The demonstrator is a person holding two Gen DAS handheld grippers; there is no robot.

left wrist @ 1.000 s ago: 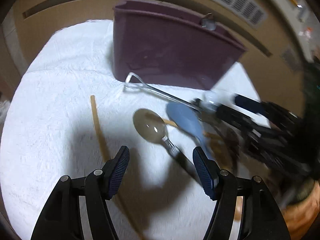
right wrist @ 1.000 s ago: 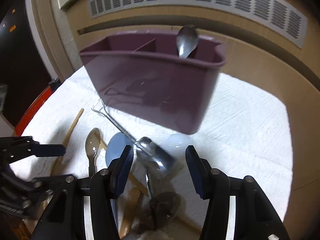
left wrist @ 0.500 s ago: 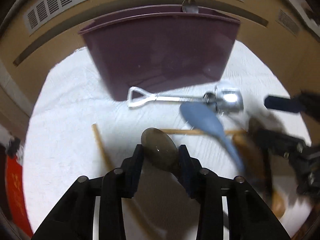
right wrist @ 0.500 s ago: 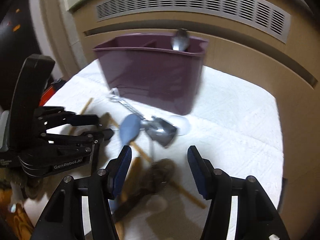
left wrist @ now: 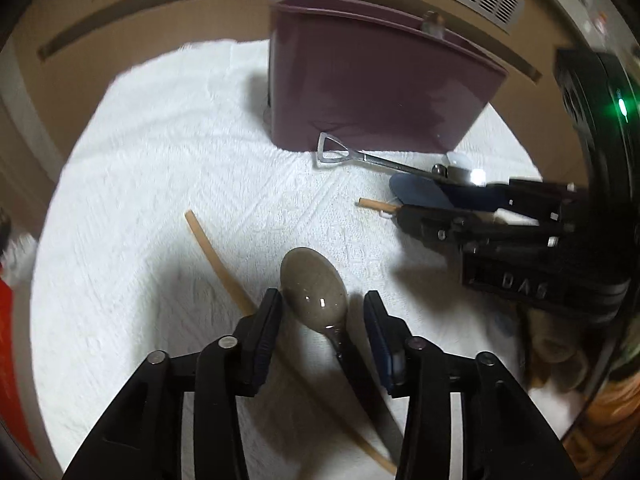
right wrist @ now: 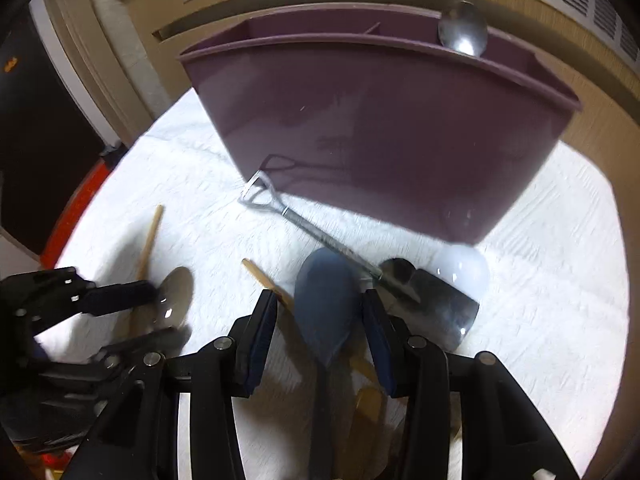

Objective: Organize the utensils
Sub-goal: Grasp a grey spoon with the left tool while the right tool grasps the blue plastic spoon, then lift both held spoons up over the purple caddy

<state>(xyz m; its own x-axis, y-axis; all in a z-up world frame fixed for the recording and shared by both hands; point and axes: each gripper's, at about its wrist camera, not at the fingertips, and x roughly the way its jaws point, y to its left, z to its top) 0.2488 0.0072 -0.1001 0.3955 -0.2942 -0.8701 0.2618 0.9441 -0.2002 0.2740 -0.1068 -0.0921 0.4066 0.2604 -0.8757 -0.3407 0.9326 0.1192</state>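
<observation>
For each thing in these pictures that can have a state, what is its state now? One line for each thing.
left gripper: open, jaws just widened, grey spoon between them
grey spoon: flat on the cloth, not gripped
right gripper: open, jaws just narrowing, astride the blue spoon
blue spoon: flat on the cloth
shovel-shaped spoon: flat, handle at the bin
purple bin: upright, one metal spoon inside

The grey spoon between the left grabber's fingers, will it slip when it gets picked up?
Maybe. The grey spoon looks glossy, with a bright glint on its bowl, so it is probably slippery. Its bowl is rounded, so it may twist between the flat pads. It looks stiff and likely light, lying flat on the white cloth.
</observation>
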